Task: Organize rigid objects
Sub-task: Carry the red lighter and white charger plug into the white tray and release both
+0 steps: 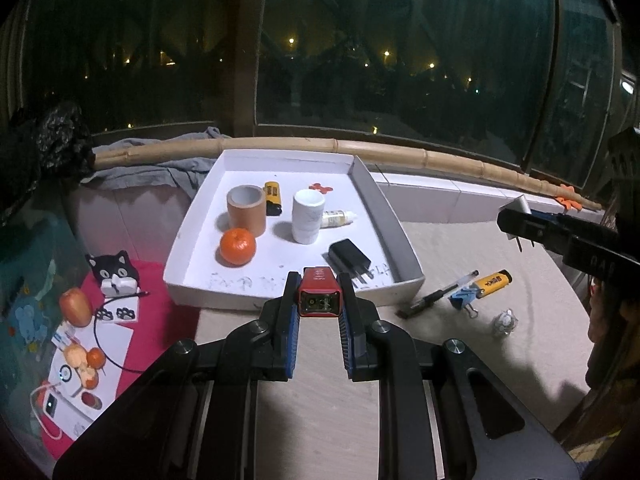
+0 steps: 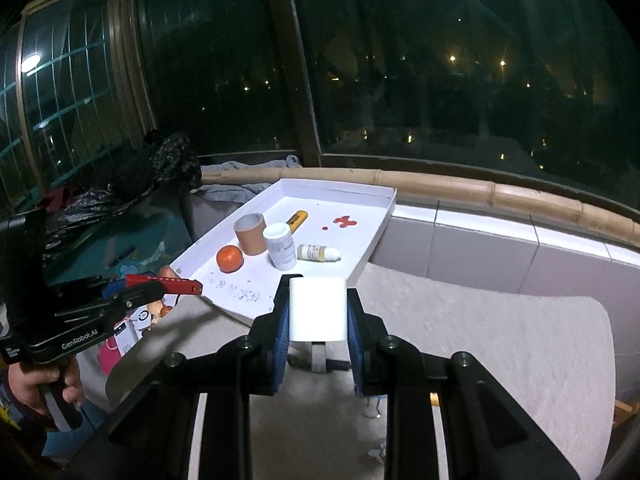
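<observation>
Jaws of the left gripper were clamped on a red lighter, its end facing the camera, held just short of the near wall of the white tray. Jaws of the right gripper were clamped on a white plug adapter, its two prongs showing in the left wrist view at 3 o'clock, clear of the table.

Inside the tray, from the left wrist view, a black charger lay nearest the left gripper at 12 o'clock, prongs toward the near wall. A tangerine sat at 11 o'clock, touching or just beside a roll of brown tape standing on end behind it. A yellow lighter lay just beside the tape, toward the tray's far wall. A white pill bottle stood upright near the tray's middle, with a small dropper bottle lying on its side just behind it. An orange clip-like piece lay near the far wall; its exact kind could not be told.

Outside the tray, on the table at 2 o'clock from the left gripper, lay a black pen, a blue binder clip, a second yellow lighter and a small clear wrapped item. The pen, clip and lighter lay close together; the wrapped item lay near them, apart.

At 9 o'clock, on a red cloth, stood a black cat figure and an apple.
</observation>
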The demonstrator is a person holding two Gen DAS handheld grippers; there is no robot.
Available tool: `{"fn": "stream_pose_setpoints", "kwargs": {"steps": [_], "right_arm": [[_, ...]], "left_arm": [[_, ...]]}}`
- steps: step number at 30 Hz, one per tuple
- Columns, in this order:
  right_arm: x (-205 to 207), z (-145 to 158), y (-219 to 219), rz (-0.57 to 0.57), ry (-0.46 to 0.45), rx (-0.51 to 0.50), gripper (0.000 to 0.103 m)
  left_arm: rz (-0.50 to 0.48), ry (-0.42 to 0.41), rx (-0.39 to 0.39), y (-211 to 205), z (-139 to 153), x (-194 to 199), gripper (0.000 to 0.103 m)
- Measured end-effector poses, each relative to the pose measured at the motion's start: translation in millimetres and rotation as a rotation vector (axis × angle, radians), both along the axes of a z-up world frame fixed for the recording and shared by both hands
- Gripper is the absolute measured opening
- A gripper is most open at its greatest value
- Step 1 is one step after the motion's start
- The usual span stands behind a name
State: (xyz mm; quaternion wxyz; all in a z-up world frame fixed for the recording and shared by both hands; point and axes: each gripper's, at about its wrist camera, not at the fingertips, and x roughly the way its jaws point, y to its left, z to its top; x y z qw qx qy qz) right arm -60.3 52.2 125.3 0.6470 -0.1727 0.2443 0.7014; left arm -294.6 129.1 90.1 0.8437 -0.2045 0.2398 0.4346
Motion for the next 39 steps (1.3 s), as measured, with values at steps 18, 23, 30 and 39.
{"fn": "stream_pose_setpoints", "kwargs": {"steps": [18, 23, 30, 39], "right_arm": [[-23, 32, 63, -0.056, -0.068, 0.002, 0.025], [-31, 24, 93, -0.062, -0.068, -0.055, 0.025], [-36, 4, 133, -0.116, -0.052, -0.134, 0.025], [-38, -25, 167, -0.180, -0.073, -0.219, 0.025]], "left_arm": [[-0.025, -0.053, 0.080, 79, 33, -25, 0.016], [-0.040, -0.056, 0.082, 118, 41, -7, 0.017], [-0.054, -0.009, 0.039, 172, 31, 31, 0.017], [-0.073, 0.060, -0.003, 201, 8, 70, 0.017]]}}
